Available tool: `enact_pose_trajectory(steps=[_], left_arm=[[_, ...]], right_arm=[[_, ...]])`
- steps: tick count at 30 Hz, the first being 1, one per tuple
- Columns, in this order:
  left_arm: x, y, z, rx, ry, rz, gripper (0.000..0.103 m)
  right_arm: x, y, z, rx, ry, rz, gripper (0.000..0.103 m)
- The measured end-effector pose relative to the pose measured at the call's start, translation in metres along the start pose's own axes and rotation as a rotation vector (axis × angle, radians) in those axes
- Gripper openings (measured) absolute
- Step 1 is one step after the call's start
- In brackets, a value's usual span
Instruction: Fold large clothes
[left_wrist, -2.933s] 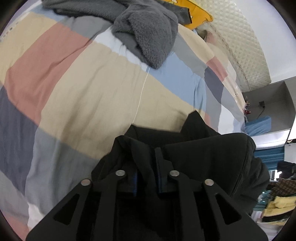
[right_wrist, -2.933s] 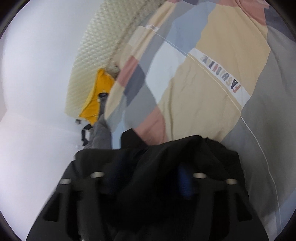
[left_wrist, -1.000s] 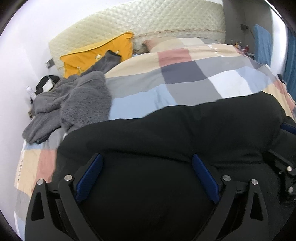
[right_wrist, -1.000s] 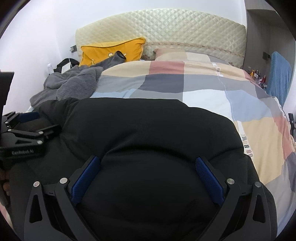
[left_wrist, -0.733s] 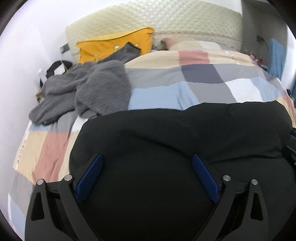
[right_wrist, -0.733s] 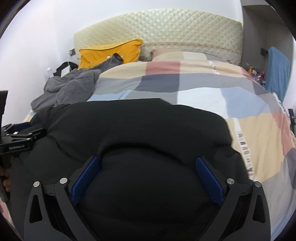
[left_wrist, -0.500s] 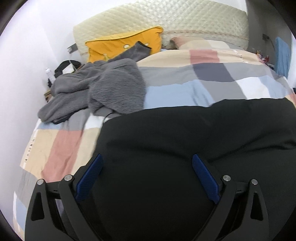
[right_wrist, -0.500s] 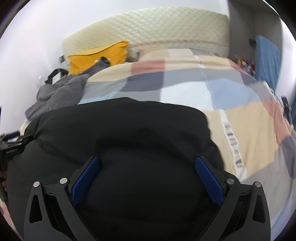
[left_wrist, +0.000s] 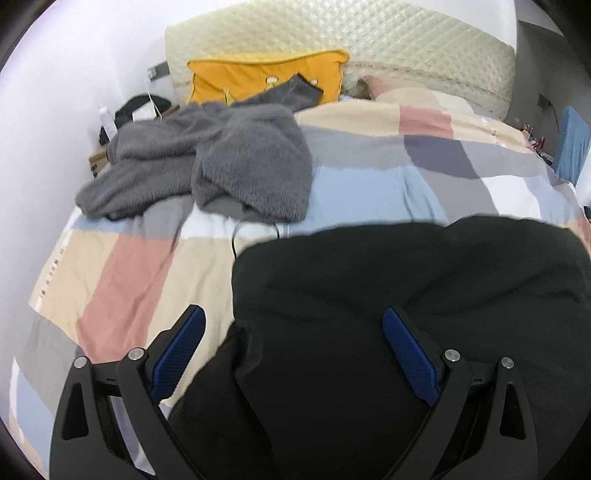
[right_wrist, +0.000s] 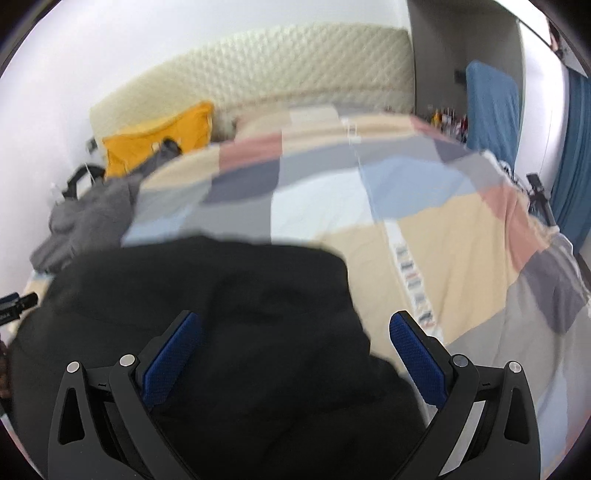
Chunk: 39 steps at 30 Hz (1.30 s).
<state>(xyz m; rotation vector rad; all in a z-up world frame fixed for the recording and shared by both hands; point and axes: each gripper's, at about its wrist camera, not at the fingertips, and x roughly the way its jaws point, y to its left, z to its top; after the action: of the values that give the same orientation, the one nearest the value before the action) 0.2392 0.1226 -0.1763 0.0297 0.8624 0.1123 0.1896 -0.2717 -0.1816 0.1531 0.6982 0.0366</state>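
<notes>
A large black garment (left_wrist: 388, 302) lies spread on the patchwork bed cover (left_wrist: 122, 266). It also shows in the right wrist view (right_wrist: 229, 310). My left gripper (left_wrist: 293, 332) is open and empty, its blue pads wide apart over the garment's left edge. My right gripper (right_wrist: 295, 336) is open and empty over the garment's right edge. The left gripper's tip (right_wrist: 16, 301) shows at the far left of the right wrist view.
A grey fleece garment (left_wrist: 221, 166) lies heaped at the bed's back left, partly on a yellow pillow (left_wrist: 258, 77). A quilted headboard (left_wrist: 369, 48) stands behind. A blue towel (right_wrist: 487, 107) hangs at the right. A nightstand with a bottle (left_wrist: 107, 118) is far left.
Both grippers let go of the black garment and opened; it now lies on the bed. The left gripper has slid left and the right gripper right, toward the garment's edges.
</notes>
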Motion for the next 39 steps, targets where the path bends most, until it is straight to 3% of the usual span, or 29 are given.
enact_pose_trajectory(steps=[7, 15, 21, 27, 33, 39], left_arm=[[-0.086, -0.024, 0.029, 0.017, -0.156, -0.140, 0.103], [-0.164, -0.053, 0.031, 0.064, -0.185, -0.268, 0.103], [-0.233, -0.056, 0.028, 0.039, -0.255, -0.233, 0.103], [-0.310, -0.054, 0.011, 0.019, -0.341, -0.254, 0.103], [-0.372, -0.057, -0.032, 0.057, -0.424, -0.271, 0.103], [-0.400, -0.049, -0.067, 0.056, -0.463, -0.239, 0.103]], right_arm=[[-0.069, 0.014, 0.032, -0.004, -0.148, 0.021, 0.102], [-0.168, 0.056, 0.049, -0.102, -0.294, 0.068, 0.103], [-0.249, 0.083, 0.045, -0.166, -0.390, 0.117, 0.103], [-0.318, 0.102, 0.026, -0.171, -0.473, 0.182, 0.103], [-0.352, 0.113, -0.007, -0.189, -0.485, 0.203, 0.103], [-0.376, 0.116, -0.039, -0.185, -0.483, 0.217, 0.103]])
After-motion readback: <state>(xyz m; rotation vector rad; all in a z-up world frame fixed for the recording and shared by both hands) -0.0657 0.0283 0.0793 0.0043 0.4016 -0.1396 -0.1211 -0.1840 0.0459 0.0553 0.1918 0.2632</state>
